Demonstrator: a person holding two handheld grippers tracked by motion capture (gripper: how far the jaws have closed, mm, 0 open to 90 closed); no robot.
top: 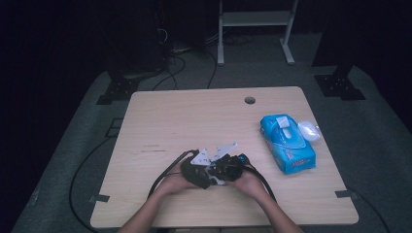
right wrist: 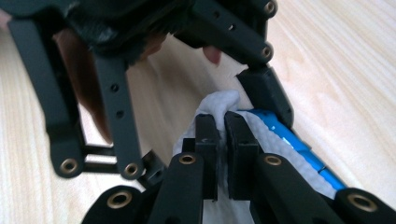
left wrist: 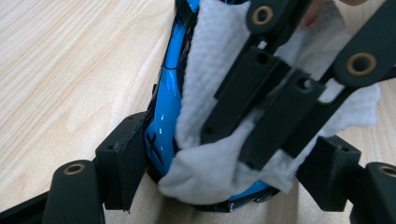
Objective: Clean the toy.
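A flat glossy blue object with a black rim stands on edge between the jaws of my left gripper, which is shut on it. A white wipe is draped over the object. My right gripper is shut on that wipe and presses it against the blue object. In the left gripper view my right gripper comes down from above. One left gripper finger shows against the object's end. In the high view both grippers, left and right, meet at the table's front middle.
A blue pack of wipes lies on the right of the wooden table, with a white rounded piece beside it. A cable hole is near the far edge. Cables trail off the front edge.
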